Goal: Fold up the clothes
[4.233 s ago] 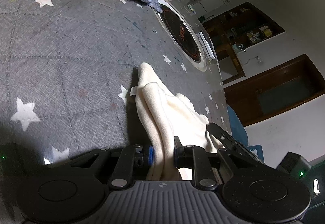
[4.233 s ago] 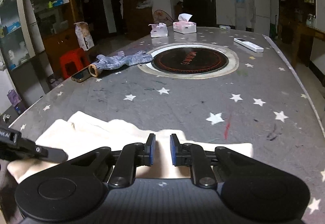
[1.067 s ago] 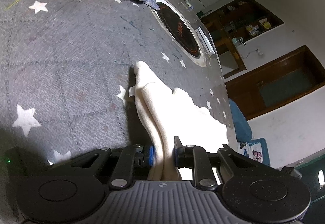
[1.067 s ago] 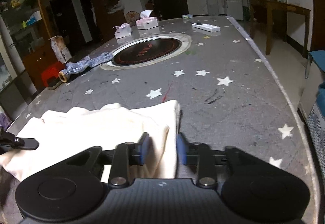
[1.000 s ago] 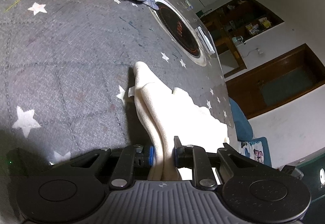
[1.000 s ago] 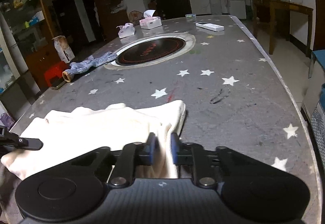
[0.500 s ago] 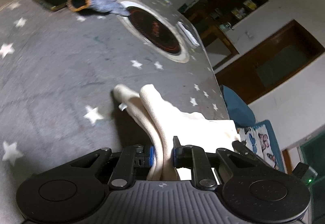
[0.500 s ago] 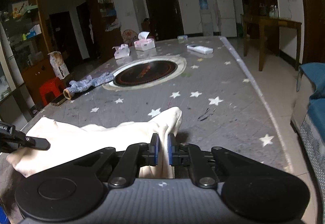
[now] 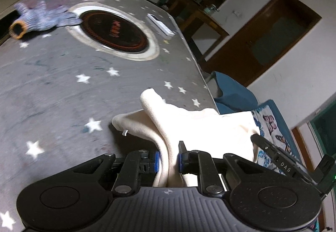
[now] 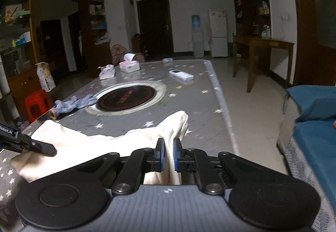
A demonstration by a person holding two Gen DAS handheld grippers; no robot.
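Note:
A cream-white garment is stretched between both grippers above the near end of the grey star-patterned table. My left gripper is shut on one folded end of it, with cloth bunched between the blue pads. My right gripper is shut on the other end of the cream garment; a fold of it pokes forward past the fingers. In the right wrist view the left gripper's finger shows at the left edge, against the cloth.
A round black cooktop is set in the table's middle. A blue knit glove lies left of it, a white remote right of it, tissue boxes at the far end. A blue chair stands right of the table.
Both grippers have lifted and tilted up with the garment, raising it off the table. About a second ago the right gripper shut on its end of the cloth.

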